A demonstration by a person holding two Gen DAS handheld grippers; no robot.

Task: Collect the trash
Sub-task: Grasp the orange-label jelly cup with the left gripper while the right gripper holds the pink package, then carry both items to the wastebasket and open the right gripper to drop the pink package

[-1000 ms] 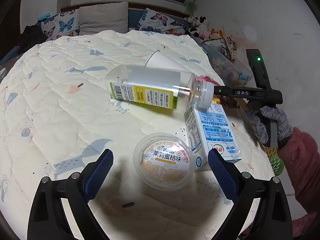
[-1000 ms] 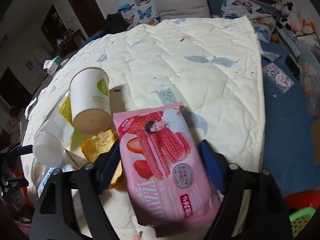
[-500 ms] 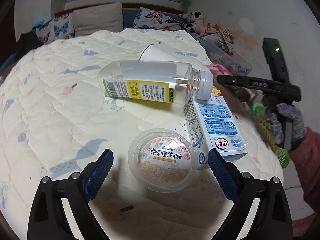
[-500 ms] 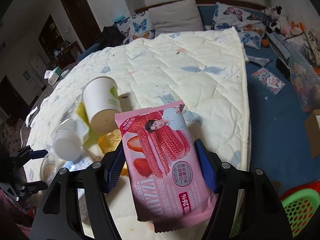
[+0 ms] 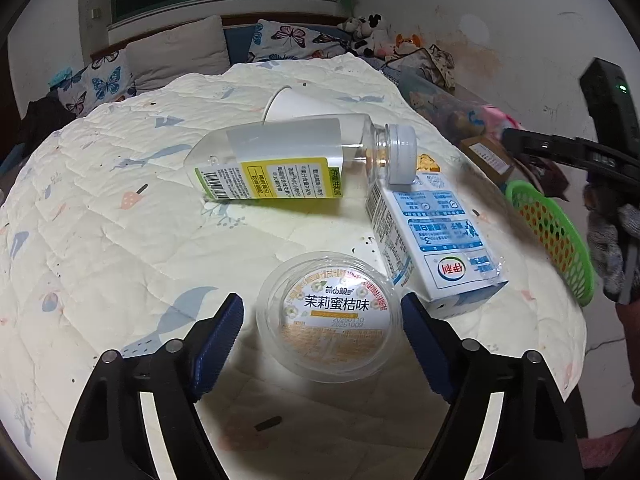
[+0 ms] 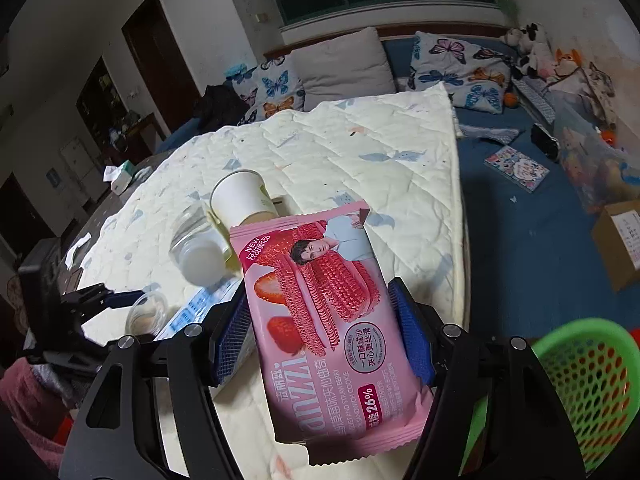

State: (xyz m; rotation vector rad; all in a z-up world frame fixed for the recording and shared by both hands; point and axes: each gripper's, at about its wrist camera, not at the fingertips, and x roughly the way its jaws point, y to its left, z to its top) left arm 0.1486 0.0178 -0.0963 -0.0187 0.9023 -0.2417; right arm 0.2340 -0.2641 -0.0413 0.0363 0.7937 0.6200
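Note:
My left gripper (image 5: 322, 316) is open around a clear round jelly cup (image 5: 328, 316) on the quilt, its pads apart from the cup's sides. Behind the cup lie a blue-and-white milk carton (image 5: 432, 240), a clear plastic bottle (image 5: 296, 160) on its side and a white paper cup (image 5: 292, 104). My right gripper (image 6: 320, 320) is shut on a pink strawberry cookie wrapper (image 6: 332, 312) and holds it above the bed's edge. A green mesh basket (image 6: 580, 392) sits low to its right, also in the left wrist view (image 5: 552, 236).
The cream quilt (image 5: 100, 220) covers the bed, with pillows (image 6: 340, 64) at the headboard. A cardboard box (image 6: 620, 236), a book (image 6: 516, 168) and toys lie on the blue sheet to the right. The wall runs close on the right.
My right gripper lifted the pink wrapper up and back off the quilt toward the green basket. My left gripper closed in on the jelly cup, which now sits between its fingers.

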